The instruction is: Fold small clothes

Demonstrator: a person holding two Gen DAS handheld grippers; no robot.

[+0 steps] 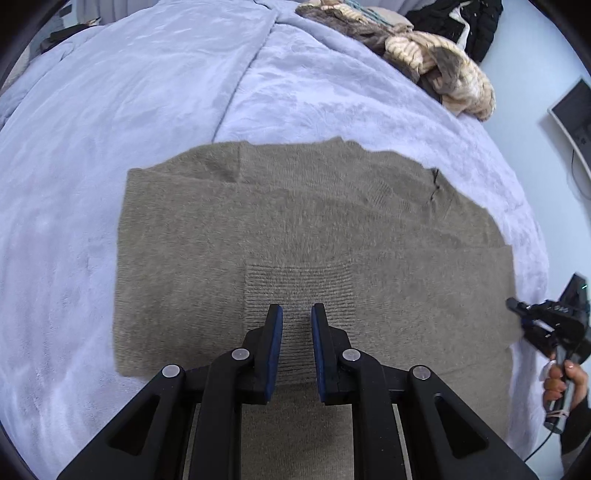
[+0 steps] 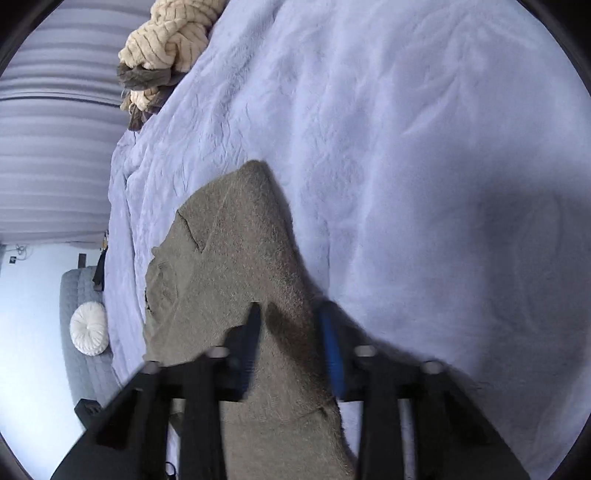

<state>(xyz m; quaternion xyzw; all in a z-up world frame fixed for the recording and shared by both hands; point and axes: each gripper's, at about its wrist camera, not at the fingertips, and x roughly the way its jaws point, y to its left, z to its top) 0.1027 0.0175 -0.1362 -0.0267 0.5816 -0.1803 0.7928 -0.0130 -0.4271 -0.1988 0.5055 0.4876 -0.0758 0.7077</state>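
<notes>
A grey-brown knitted sweater (image 1: 295, 221) lies folded flat on the lavender blanket (image 1: 110, 110), its ribbed band nearest my left gripper. My left gripper (image 1: 297, 314) points down over that band, its blue pads a narrow gap apart with nothing pinched between them. My right gripper (image 1: 517, 306), held by a hand (image 1: 561, 380), is at the sweater's right edge. In the right wrist view the sweater (image 2: 229, 240) runs lengthwise under my right gripper (image 2: 291, 317). That gripper's fingers are blurred, and I see no fabric lifted by them.
A heap of cream and brown fuzzy clothes (image 1: 436, 55) (image 2: 166, 40) sits at the bed's far edge, with black clothing (image 1: 461, 22) behind it. Beside the bed stands a grey padded seat (image 2: 85, 369) with a white round cushion (image 2: 88, 328). Bare blanket (image 2: 406, 147) surrounds the sweater.
</notes>
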